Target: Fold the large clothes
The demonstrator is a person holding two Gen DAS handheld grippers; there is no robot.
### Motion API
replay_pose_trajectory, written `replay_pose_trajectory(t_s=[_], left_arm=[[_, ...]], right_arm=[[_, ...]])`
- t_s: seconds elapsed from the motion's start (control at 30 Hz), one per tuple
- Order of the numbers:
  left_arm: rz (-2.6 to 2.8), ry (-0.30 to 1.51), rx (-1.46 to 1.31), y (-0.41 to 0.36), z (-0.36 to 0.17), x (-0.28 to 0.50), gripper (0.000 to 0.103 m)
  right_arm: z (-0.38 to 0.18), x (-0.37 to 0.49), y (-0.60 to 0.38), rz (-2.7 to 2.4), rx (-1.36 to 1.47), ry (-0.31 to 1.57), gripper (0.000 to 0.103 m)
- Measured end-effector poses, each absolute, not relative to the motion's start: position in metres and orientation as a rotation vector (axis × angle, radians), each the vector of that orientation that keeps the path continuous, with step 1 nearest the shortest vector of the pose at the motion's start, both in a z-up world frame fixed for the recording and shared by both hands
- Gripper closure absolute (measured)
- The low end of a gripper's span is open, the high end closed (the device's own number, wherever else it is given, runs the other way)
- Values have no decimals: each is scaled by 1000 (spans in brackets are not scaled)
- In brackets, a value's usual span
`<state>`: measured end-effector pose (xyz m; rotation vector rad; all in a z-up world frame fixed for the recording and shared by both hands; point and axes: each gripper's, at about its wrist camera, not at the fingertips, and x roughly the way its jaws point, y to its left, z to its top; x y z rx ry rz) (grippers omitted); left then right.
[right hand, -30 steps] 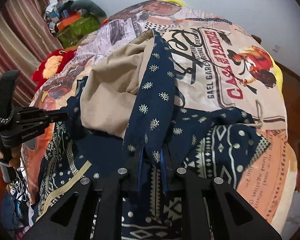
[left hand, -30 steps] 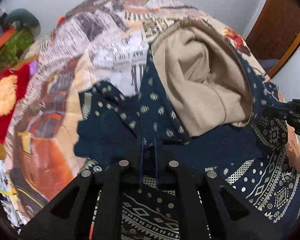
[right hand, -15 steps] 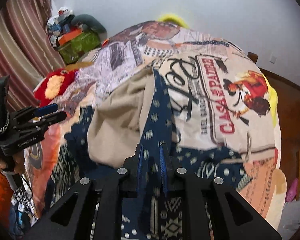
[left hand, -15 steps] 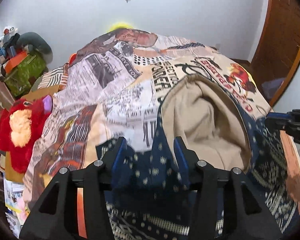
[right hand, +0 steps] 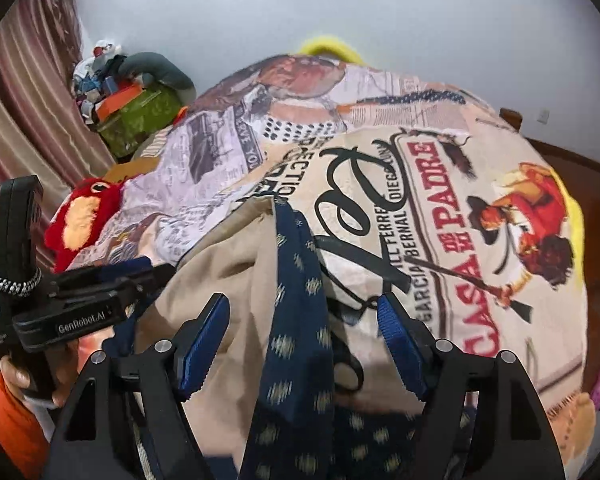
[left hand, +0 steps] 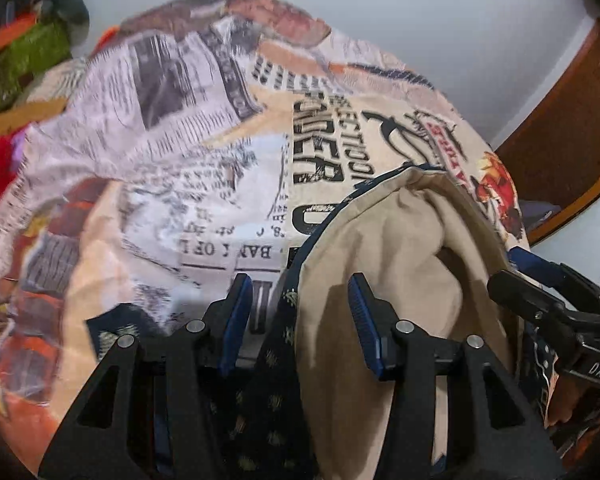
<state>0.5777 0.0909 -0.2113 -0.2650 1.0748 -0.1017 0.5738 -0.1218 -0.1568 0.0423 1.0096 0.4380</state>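
A large navy patterned garment with a beige lining [left hand: 400, 240] lies folded over on the printed bedspread [left hand: 204, 168]. Its navy edge [left hand: 284, 320] runs loose between the blue pads of my left gripper [left hand: 300, 320], which stands open and does not press on it. In the right wrist view the same navy strip [right hand: 300, 300] hangs slack between the fingers of my right gripper [right hand: 302, 344], whose jaws are opening wide, clear of the cloth. Each gripper shows in the other's view: the right gripper [left hand: 540, 304] and the left gripper [right hand: 100, 296], held by a hand [right hand: 16, 376].
The bedspread [right hand: 480, 208] covers the whole bed. A red plush toy [right hand: 80, 220] lies at its left edge, with a green box of clutter [right hand: 140, 120] and a striped curtain [right hand: 16, 100] behind. A wooden door [left hand: 572, 132] stands at the right.
Both grippers were shut on the navy edge and carried it up the bed. The left let go half a second ago; the right has just let go.
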Motion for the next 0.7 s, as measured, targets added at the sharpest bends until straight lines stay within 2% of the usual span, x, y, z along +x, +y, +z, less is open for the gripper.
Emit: replay_pose_trajectory(t_s=[0.03,0.07,0.1,0.13,0.17,0.2,0.23,0.3,0.4,0.7], left_arm=[[-105,1088,-276,90,-217,581,55],[-106,1094,-285,90,-220,582,62],[-109,1101,-297,90,-223,584,73],[-123,1116,-317,90,-227,585,79],[-131,1124,-328,90,-229,585,85],[-133,1125,-331,90,-230,585,94],[-131,1123,-325,90,-229,583,96],[-139,1098,-300,89,-222,576,96],[-156,1037,-254,88,-198,560,96],[-214,922,-136,84,-121,480,96]], right_arm=[[-163,578,-120,433,52,1019,29],[-168,581,-120,430,64,1029,31],[-173,584,-119,436,86,1042,39],[-177,585,-119,446,102,1053,50],[-180,586,-119,452,115,1063,55],[-181,586,-118,457,127,1068,66],[-182,585,-118,462,133,1068,75],[-180,581,-117,469,132,1050,83],[-167,568,-118,501,129,1012,90],[-114,498,-125,574,58,929,92]])
